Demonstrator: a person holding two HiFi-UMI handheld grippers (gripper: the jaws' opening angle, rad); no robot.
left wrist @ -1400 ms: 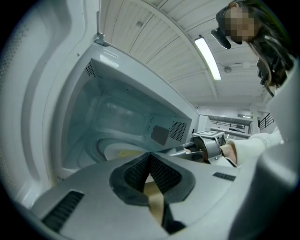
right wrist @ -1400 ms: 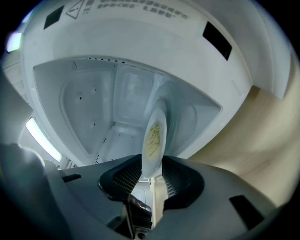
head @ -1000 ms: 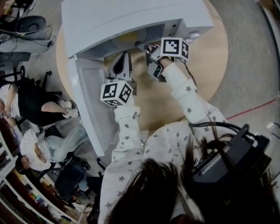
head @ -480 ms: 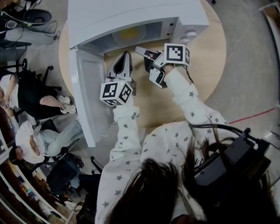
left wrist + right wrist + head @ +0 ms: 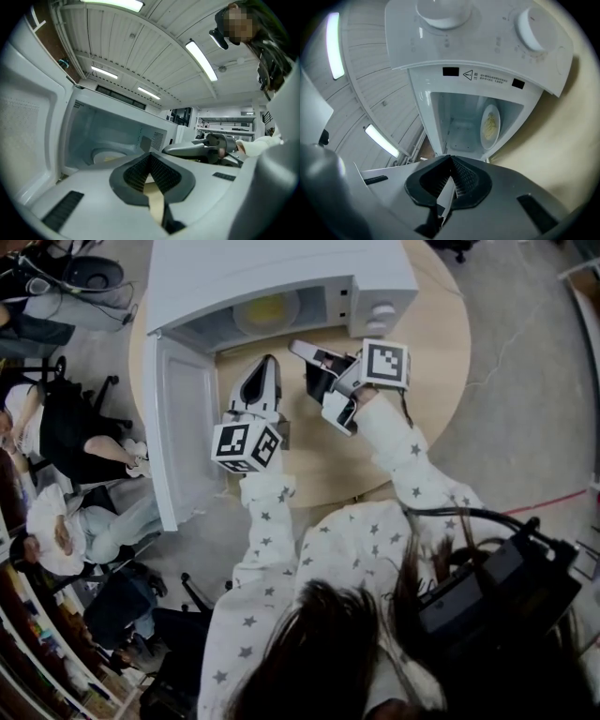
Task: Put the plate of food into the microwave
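Observation:
The white microwave (image 5: 281, 273) stands on the round wooden table (image 5: 427, 399) with its door (image 5: 183, 427) swung wide open to the left. The plate of yellow food (image 5: 268, 311) lies inside on the cavity floor, and shows as a plate (image 5: 108, 157) in the left gripper view and a plate (image 5: 490, 126) in the right gripper view. My left gripper (image 5: 263, 371) hovers just in front of the opening, shut and holding nothing. My right gripper (image 5: 302, 349) points at the opening from the right, also shut and holding nothing. The right gripper (image 5: 201, 150) appears beside the left one.
Two round knobs (image 5: 534, 28) sit on the microwave's control panel, right of the cavity. The open door (image 5: 28, 122) juts past the table's left edge. People (image 5: 56, 531) sit on chairs to the left, by the floor. Bare tabletop lies right of my grippers.
My right gripper has pulled back out of the microwave opening, leaving the plate inside. The left gripper stays in front of the cavity.

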